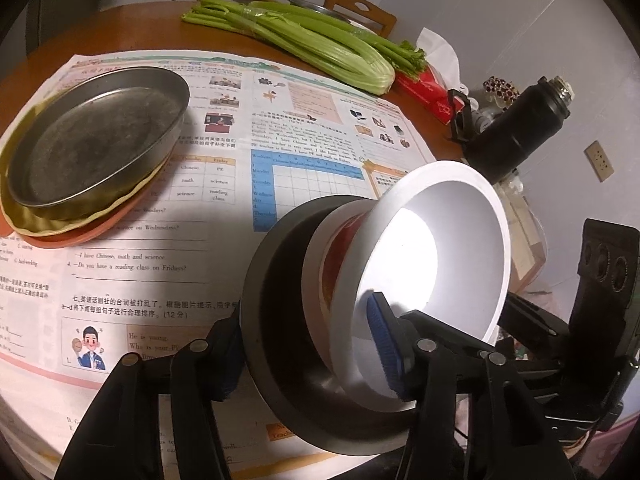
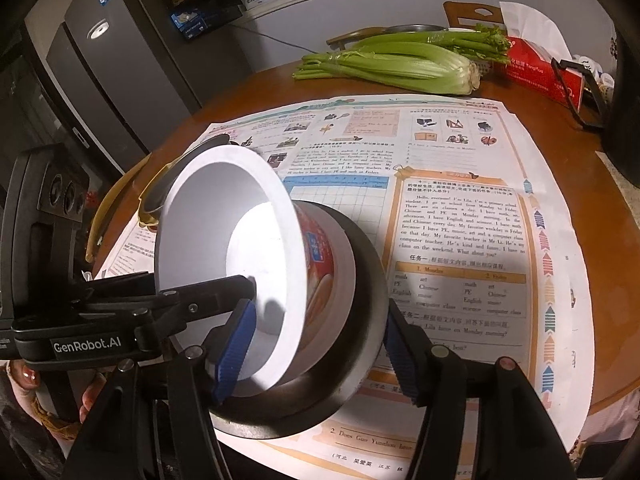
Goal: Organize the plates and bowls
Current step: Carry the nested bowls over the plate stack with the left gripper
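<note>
So both grippers are clamped onto the same stack of bowls, held tilted over the round wooden desk (image 1: 132, 12). The stack is a white paper bowl (image 1: 436, 248) with a red printed outside, nested in another pale bowl, and all of that sits inside a dark metal bowl (image 1: 280, 320) at the bottom.

The left gripper (image 1: 312, 356) has one blue pad inside the white bowl and the other finger outside the dark bowl's rim, so its jaws are closed on the stacked walls. The right gripper (image 2: 316, 352) does the same from the opposite side: one blue pad pressed against the white bowl's inner wall, the other against the outside of the dark metal bowl. In the right wrist view the left gripper's black finger also reaches into the white bowl.

Over to the left there's a stack of plates: a metal pan (image 1: 96, 140) on top of a yellowish plate (image 1: 44, 224), on top of an orange-ish plate (image 1: 80, 236). They're well apart from the bowls.

The desk is covered with printed worksheets (image 1: 280, 128). At the far side lies a bunch of celery (image 1: 320, 44), with a red tissue box (image 1: 428, 92) just beside it and a black thermos bottle (image 1: 520, 128) near the edge.
</note>
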